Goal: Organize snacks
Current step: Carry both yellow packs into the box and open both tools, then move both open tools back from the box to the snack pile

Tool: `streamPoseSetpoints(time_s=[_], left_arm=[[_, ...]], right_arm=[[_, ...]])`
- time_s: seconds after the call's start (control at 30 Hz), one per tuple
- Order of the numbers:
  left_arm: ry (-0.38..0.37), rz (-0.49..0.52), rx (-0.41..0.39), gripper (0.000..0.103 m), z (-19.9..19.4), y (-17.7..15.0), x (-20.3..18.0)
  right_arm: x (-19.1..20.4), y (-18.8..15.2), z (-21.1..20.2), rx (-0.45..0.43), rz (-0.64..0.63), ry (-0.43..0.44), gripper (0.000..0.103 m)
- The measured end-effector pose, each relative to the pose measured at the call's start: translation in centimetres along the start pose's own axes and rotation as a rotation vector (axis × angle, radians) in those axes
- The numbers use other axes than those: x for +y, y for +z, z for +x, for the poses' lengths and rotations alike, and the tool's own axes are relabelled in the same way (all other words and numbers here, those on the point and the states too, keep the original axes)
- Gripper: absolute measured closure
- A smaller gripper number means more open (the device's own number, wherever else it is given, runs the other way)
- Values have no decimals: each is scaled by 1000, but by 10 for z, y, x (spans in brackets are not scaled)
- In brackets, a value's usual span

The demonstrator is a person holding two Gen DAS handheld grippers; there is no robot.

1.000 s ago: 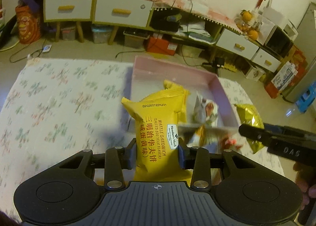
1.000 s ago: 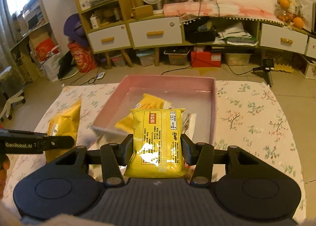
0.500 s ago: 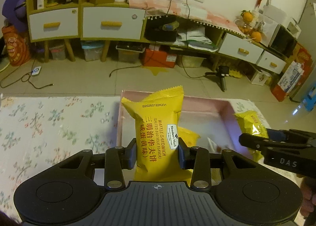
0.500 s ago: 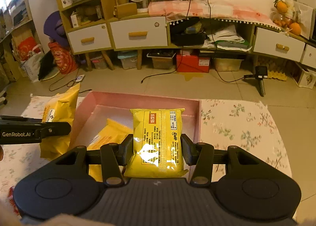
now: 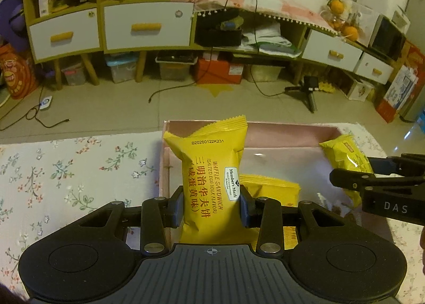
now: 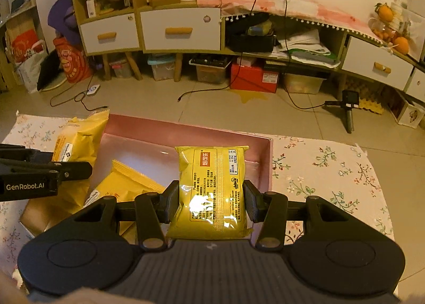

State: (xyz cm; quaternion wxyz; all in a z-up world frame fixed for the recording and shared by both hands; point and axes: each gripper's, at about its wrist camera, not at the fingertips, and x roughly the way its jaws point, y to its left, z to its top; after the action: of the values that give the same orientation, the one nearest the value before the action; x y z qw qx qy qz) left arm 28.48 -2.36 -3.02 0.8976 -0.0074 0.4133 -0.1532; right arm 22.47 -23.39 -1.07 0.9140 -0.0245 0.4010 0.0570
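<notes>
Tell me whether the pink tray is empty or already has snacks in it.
Not empty. A yellow snack packet already lies flat on the floor of the pink tray, between the two packets held above it.

Dim warm indoor light, fisheye-curved edges, glare on packet (image 6: 209, 203)

The yellow waffle packet (image 5: 212, 179) reads "B20260122K231" across its top, then "WAFFLE SANDWICH (SALTED EGG YOLK FLAVOR)" beside large red Chinese characters, with a white "Member's Mark" label near its edge. The black side of the right gripper (image 5: 395, 207) carries "DAS" in pale letters. The left gripper (image 6: 26, 186), seen from its side, says "GenRobot.AI". The other yellow packet (image 6: 212, 192) bears a red patch with Chinese characters and fine print too small to read
</notes>
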Motion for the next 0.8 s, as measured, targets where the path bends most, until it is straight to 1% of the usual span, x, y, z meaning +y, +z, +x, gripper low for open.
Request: streamPoseSetpoints(time_s=[0.17, 0.2, 0.23, 0.27, 0.3, 0.33, 0.4, 0.57, 0.7, 0.8], left_arm=[[-2, 14, -8, 66, 1, 0, 1], [-7, 18, -14, 64, 0, 0, 1], [-13, 20, -21, 62, -2, 0, 0], [-31, 18, -24, 60, -3, 1, 0], [-51, 14, -28, 52, -4, 1, 1], [-63, 9, -37, 42, -7, 1, 2], [-68, 9, -56, 33, -13, 2, 0], [-59, 40, -56, 28, -25, 4, -10], [-57, 44, -57, 21, -38, 0, -15], [-53, 48, -54, 20, -48, -4, -19]], right_arm=[[0, 2, 1, 3, 2, 2, 57], [0, 4, 1, 6, 3, 4, 55], [0, 5, 1, 7, 7, 5, 54], [-1, 5, -1, 4, 11, 10, 46], [-1, 6, -3, 1, 17, 16, 36], [-2, 6, -6, -6, 21, 20, 34], [-2, 6, -10, -14, 19, 17, 32], [-3, 8, -21, -24, 25, 4, 27], [-1, 8, -33, -45, 22, -5, 24], [1, 6, -45, -60, 17, -7, 22]])
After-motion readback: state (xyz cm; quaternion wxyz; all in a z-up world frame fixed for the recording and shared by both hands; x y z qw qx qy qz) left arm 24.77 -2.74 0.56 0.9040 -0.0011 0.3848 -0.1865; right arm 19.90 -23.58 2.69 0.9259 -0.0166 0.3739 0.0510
